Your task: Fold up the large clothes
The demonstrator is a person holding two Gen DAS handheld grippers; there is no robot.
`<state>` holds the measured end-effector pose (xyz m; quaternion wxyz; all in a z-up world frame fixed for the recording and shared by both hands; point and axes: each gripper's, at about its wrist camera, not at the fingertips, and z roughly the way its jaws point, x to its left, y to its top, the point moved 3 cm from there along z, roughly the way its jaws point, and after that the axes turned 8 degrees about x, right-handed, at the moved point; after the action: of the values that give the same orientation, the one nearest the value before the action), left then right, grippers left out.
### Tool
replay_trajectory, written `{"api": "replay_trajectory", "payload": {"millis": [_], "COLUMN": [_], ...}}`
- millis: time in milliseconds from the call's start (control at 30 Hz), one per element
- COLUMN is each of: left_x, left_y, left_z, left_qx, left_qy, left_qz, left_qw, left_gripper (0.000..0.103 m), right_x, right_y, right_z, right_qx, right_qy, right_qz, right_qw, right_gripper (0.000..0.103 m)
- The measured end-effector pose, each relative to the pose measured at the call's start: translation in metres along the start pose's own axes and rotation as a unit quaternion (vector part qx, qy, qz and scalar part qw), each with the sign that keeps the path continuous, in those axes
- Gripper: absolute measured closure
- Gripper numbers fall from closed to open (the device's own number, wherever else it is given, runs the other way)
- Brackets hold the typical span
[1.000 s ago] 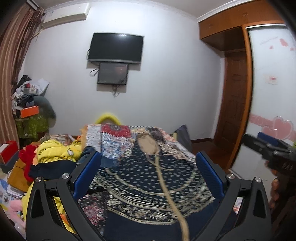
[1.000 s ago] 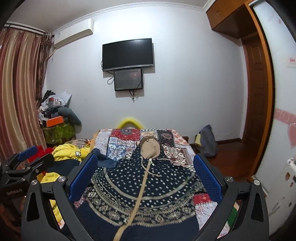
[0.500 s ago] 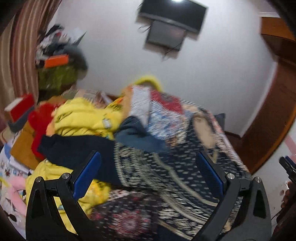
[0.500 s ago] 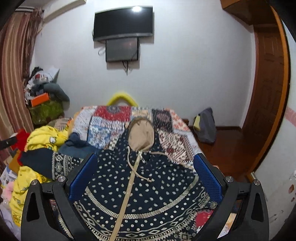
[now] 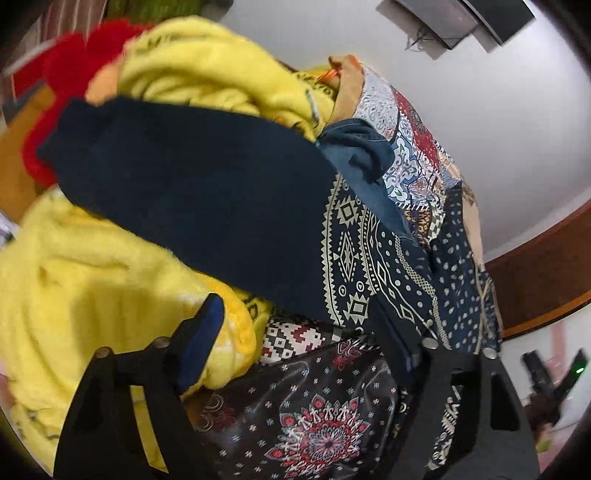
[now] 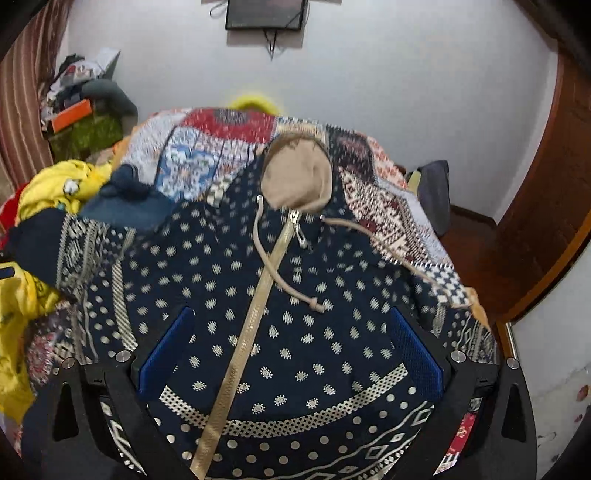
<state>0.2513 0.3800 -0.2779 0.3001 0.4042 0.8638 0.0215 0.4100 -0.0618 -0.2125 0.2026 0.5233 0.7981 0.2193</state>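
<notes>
— Where does the hooded jacket (image 6: 295,295) sit?

— Spread flat on the bed (image 6: 399,206), filling the middle of my right view, hood (image 6: 295,181) toward the far wall.

— And to its left?

— Its sleeve (image 5: 192,192) runs out to the left, lying on the heap of clothes (image 5: 92,295) at the left edge. My left view has that sleeve across the centre, the heap above and below it.

— Behind the bed?

— The wall (image 6: 406,92), with a screen (image 6: 264,14) top centre.

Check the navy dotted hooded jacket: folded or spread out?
Spread out: the navy dotted hooded jacket lies flat, zipper up, tan-lined hood open above it.
</notes>
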Motion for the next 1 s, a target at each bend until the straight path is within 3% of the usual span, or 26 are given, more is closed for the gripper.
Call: {"api": "replay_trajectory", "payload": {"millis": [233, 433, 500, 567, 733, 867, 1000], "left_x": [0.029, 0.056, 0.059, 0.054, 0.007, -0.042, -0.123], "left_y": [0.021, 0.040, 0.043, 0.043, 0.043, 0.049, 0.054], "left_z": [0.018, 0.030, 0.030, 0.026, 0.005, -0.026, -0.048], "left_qx": [-0.017, -0.042, -0.052, -0.064, -0.099, -0.139, -0.173], "left_qy": [0.054, 0.058, 0.076, 0.092, 0.165, 0.161, 0.115], "left_qz": [-0.032, -0.068, -0.079, -0.072, -0.007, 0.046, 0.110], "left_qw": [0.9979, 0.9951, 0.9927, 0.9911, 0.9813, 0.9761, 0.9719], "left_gripper": [0.034, 0.059, 0.078, 0.088, 0.097, 0.098, 0.098], "right_x": [0.003, 0.004, 0.002, -0.001, -0.012, -0.024, -0.036], "right_y": [0.002, -0.001, -0.003, -0.004, -0.007, -0.009, -0.013], "right_z": [0.010, 0.010, 0.008, 0.005, -0.007, -0.021, -0.031], "right_qx": [0.008, 0.008, 0.007, 0.008, 0.002, -0.011, -0.021], "right_qy": [-0.001, -0.007, -0.010, -0.012, -0.017, -0.019, -0.017], "right_qz": [-0.005, -0.010, -0.010, -0.007, -0.002, 0.009, 0.022], "right_qw": [1.000, 1.000, 1.000, 1.000, 1.000, 1.000, 0.999], "right_gripper": [0.000, 0.000, 0.000, 0.000, 0.000, 0.000, 0.000]}}
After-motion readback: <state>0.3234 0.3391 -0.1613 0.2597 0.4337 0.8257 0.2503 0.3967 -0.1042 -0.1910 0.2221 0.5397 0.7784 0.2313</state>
